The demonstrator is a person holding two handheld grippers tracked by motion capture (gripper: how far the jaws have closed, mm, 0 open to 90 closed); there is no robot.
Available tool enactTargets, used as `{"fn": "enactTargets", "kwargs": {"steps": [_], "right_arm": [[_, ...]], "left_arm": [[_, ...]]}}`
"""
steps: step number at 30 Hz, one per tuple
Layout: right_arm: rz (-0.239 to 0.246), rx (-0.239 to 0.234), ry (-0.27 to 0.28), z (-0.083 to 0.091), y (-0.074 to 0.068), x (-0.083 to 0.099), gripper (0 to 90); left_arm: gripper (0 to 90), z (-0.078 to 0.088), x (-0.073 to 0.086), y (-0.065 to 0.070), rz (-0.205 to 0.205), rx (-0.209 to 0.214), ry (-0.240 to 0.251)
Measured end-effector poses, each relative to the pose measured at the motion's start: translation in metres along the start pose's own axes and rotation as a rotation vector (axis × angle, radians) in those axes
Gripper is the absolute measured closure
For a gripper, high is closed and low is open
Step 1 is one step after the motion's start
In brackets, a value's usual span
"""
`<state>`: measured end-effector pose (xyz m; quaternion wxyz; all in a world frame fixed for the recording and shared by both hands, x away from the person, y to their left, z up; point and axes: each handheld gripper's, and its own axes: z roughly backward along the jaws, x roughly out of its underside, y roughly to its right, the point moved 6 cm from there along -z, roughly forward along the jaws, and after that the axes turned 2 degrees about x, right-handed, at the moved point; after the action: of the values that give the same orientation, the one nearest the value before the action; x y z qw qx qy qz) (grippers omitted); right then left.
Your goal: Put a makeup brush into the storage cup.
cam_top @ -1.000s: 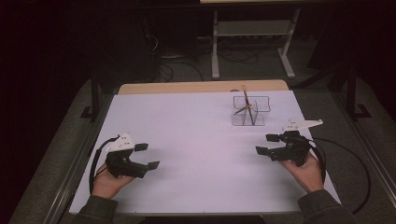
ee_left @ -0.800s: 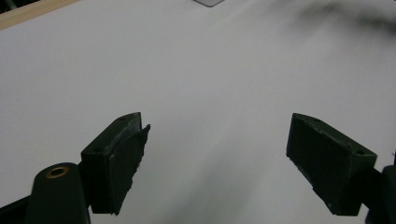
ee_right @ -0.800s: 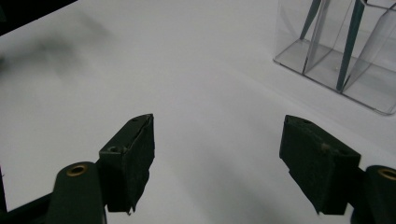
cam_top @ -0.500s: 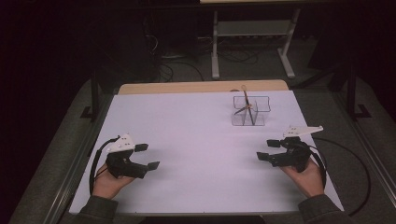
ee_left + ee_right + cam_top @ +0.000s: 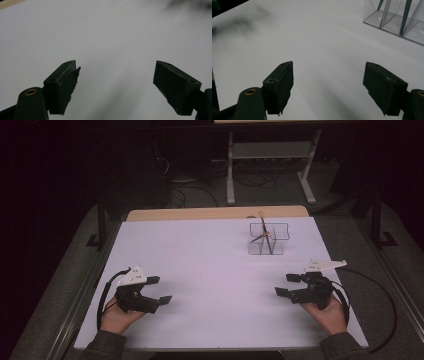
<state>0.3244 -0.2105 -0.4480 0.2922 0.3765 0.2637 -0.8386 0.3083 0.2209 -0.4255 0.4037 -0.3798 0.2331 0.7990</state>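
Observation:
On the white table top, my left gripper rests near the front left, held in a hand, jaws apart and pointing right. My right gripper sits near the front right and points left, open too. In the left gripper view the left gripper has only bare white surface between its black pads. The right gripper is likewise wide apart over bare surface. A clear plastic divided box stands at the back right with thin sticks leaning in it. Its corner, the clear box, lies well ahead of my right jaws.
The table's wooden far edge borders a dark floor with cables and a metal stand. Black cables trail from both grippers; the right one loops off the table's right side.
My right gripper has drifted slightly toward the near edge of the table. The left gripper and the clear box have stayed put.

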Motion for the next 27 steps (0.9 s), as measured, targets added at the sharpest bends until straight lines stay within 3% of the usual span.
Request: {"fn": "enactTargets", "kwargs": {"steps": [27], "right_arm": [[-0.012, -0.007, 0.015, 0.001, -0.005, 0.018, 21.1]], "left_arm": [[18.6, -0.008, 0.009, 0.002, 0.007, 0.016, -0.029]]}}
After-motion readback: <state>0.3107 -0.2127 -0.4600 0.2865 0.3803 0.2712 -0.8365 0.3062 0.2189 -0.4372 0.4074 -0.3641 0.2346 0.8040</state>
